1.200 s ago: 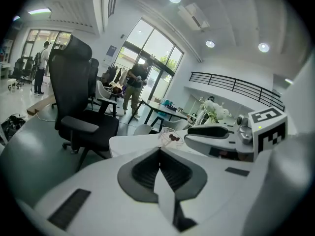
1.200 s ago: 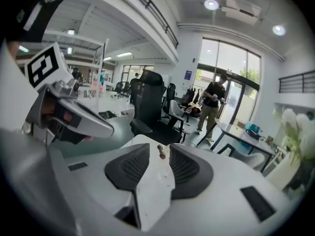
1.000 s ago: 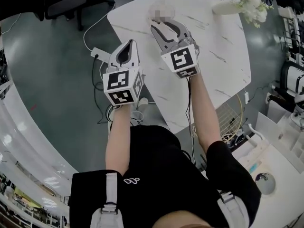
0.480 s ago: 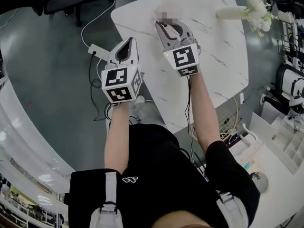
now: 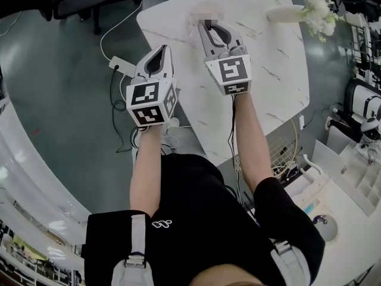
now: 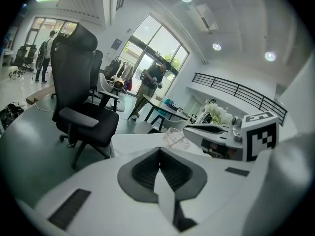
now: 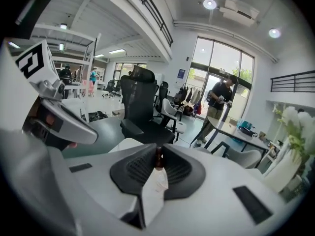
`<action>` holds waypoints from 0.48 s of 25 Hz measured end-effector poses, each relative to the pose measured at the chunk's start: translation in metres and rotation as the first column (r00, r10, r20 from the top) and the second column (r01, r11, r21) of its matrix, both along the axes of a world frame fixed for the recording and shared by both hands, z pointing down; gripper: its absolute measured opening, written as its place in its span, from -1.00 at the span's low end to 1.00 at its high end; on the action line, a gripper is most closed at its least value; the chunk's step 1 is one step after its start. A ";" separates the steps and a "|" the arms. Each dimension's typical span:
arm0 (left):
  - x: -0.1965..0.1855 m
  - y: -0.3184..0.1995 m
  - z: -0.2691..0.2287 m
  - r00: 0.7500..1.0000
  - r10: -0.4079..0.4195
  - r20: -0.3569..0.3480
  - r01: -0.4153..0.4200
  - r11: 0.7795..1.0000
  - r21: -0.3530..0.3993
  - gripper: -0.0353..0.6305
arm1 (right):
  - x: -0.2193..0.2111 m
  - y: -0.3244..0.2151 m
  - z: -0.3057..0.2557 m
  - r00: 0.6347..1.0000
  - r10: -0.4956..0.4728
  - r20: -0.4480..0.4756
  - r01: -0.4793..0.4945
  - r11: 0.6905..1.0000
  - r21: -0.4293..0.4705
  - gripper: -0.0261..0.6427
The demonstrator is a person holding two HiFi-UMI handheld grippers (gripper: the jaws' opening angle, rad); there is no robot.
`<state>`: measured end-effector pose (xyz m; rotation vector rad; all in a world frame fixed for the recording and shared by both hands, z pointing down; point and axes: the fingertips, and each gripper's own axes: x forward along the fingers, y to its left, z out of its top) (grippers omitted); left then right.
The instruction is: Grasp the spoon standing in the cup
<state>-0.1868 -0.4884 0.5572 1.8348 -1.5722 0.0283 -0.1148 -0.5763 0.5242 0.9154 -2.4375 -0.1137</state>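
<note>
On the white marble table [image 5: 280, 58], a clear glass cup [image 6: 174, 137] stands near the far left corner; in the head view a mosaic patch partly covers it. A dark brown spoon handle [image 7: 158, 162] rises from it. My right gripper [image 5: 209, 24] is at the cup. Its jaws have just been closing, and their tips now press on the handle from both sides. My left gripper [image 5: 161, 51] hangs beside the table's left edge, over the floor, shut with nothing in it. The spoon's bowl is hidden.
A white vase with white flowers [image 5: 309, 5] lies near the table's far right corner. A black office chair [image 6: 81, 107] stands on the floor to the left. A power strip with cables [image 5: 119, 66] lies on the floor by the table's left edge.
The right gripper's jaws went from wide apart around the cup's top to nearly together on the spoon handle. The left gripper stayed where it was.
</note>
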 end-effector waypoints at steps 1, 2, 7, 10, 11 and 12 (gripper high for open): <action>0.001 0.001 -0.001 1.000 0.001 0.002 -0.001 1.000 0.004 -0.84 | 0.002 0.001 -0.006 0.999 0.017 0.030 -0.017 1.000 0.002 -0.78; 0.002 0.002 -0.003 1.000 0.003 0.004 -0.003 1.000 0.008 -0.85 | 0.005 0.001 -0.013 0.998 0.035 0.061 -0.035 0.999 0.003 -0.79; 0.019 0.004 -0.030 0.999 0.029 0.025 -0.030 0.999 0.043 -0.84 | 0.027 0.010 -0.058 0.978 0.098 0.182 -0.104 0.994 0.022 -0.79; 0.029 0.003 -0.055 0.998 0.048 0.048 -0.051 0.996 0.070 -0.85 | 0.043 0.015 -0.094 0.954 0.134 0.269 -0.147 0.989 0.028 -0.79; 0.031 0.003 -0.060 0.997 0.053 0.056 -0.058 0.995 0.079 -0.84 | 0.048 0.016 -0.100 0.945 0.147 0.292 -0.162 0.986 0.030 -0.79; 0.033 0.003 -0.065 0.996 0.057 0.064 -0.062 0.994 0.087 -0.84 | 0.054 0.018 -0.105 0.936 0.159 0.315 -0.176 0.984 0.028 -0.79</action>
